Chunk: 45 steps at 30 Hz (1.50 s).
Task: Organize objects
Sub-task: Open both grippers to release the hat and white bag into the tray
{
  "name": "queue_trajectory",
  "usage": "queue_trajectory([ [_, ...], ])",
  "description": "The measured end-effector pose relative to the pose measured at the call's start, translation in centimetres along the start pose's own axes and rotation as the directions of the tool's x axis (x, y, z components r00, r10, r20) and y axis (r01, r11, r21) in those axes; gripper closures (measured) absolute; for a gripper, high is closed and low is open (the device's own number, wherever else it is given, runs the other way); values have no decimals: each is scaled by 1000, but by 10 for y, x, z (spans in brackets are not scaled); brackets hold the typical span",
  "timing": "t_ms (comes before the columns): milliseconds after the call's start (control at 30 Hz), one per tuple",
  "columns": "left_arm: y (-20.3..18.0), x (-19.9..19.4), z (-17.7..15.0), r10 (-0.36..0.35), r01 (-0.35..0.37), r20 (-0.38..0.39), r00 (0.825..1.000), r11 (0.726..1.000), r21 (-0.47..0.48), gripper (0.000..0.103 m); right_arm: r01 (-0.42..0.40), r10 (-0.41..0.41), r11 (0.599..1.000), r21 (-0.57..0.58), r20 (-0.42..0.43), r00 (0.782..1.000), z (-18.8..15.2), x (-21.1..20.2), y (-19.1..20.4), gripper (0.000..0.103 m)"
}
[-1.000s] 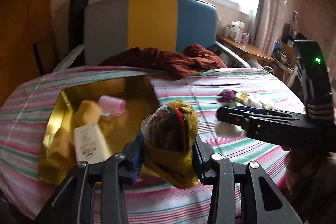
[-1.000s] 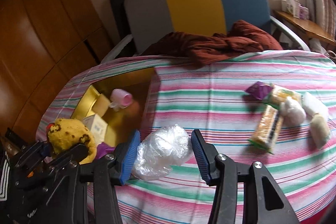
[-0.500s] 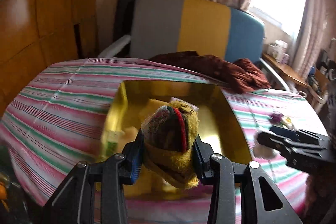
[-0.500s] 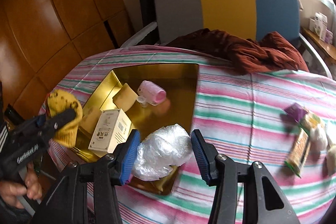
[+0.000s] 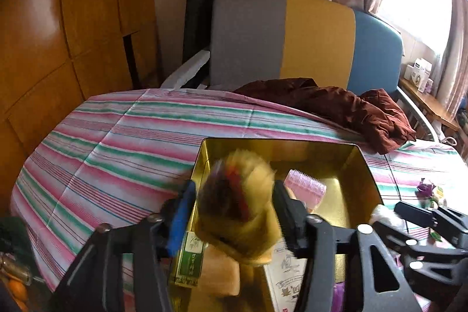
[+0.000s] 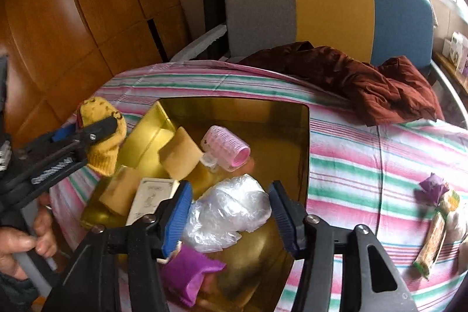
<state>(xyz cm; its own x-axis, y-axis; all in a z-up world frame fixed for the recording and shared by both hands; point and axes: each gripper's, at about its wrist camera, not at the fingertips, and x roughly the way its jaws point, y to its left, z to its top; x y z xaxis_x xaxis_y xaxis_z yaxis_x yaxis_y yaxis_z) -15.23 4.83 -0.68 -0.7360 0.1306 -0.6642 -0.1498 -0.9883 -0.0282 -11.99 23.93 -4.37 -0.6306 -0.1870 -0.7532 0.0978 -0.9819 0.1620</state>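
Observation:
A gold tray (image 5: pixel 280 141) (image 6: pixel 234 101) lies on the striped tablecloth. My left gripper (image 5: pixel 234 212) (image 6: pixel 93 127) is over its near left corner, jaws opening. The yellow knitted sock (image 5: pixel 237 209) (image 6: pixel 102 160) between them is blurred and has come off the left pad. My right gripper (image 6: pixel 229 212) (image 5: pixel 392 217) hangs over the tray's near side, jaws opening. A crumpled clear plastic bag (image 6: pixel 228 209) sits between its pads and touches both. A pink hair roller (image 5: pixel 307 189) (image 6: pixel 225 148) lies inside the tray.
The tray also holds tan sponges (image 6: pixel 178 154), a white box (image 6: pixel 152 198), a green box (image 5: pixel 191 259) and a purple wrapper (image 6: pixel 190 271). Snack packets (image 6: pixel 433 236) lie on the cloth at right. A brown garment (image 6: pixel 365 84) drapes the table's far edge before a chair (image 6: pixel 330 5). A hand (image 6: pixel 17 244) grips the left tool.
Both grippers swung left from over the tablecloth to above the gold tray. The left jaws widened and the sock, sharp and pinched before, now blurs between them. The right jaws widened slightly.

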Motion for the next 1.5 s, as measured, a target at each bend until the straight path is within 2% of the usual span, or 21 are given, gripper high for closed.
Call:
queue_trajectory([
  [267,-11,-19,-2,-40,40,45,998,999,5,42,-8,8,999,35,1,1000,-5,4,0,46],
  [333,-14,-25,-4,-40,39,54,998,999,11,39,-7,7,999,50,-1,1000,-9,1,-3,46],
  [467,-20,-38,-11,-47,46,68,997,999,18,36,11,-12,998,67,4,1000,-17,-6,-5,38],
  [900,-38,-66,-34,-81,79,64,995,997,23,32,84,-88,993,82,49,995,-40,-39,-7,34],
  [967,-41,-69,-37,-85,84,61,994,996,24,32,92,-98,992,90,55,994,-43,-43,-8,28],
  [1167,-43,-81,-48,-86,85,67,994,996,21,32,149,-158,981,122,72,985,-55,-53,-13,20],
  [1500,-49,-84,-74,-98,97,22,995,995,37,29,259,-274,954,151,88,958,-68,-75,-19,19],
])
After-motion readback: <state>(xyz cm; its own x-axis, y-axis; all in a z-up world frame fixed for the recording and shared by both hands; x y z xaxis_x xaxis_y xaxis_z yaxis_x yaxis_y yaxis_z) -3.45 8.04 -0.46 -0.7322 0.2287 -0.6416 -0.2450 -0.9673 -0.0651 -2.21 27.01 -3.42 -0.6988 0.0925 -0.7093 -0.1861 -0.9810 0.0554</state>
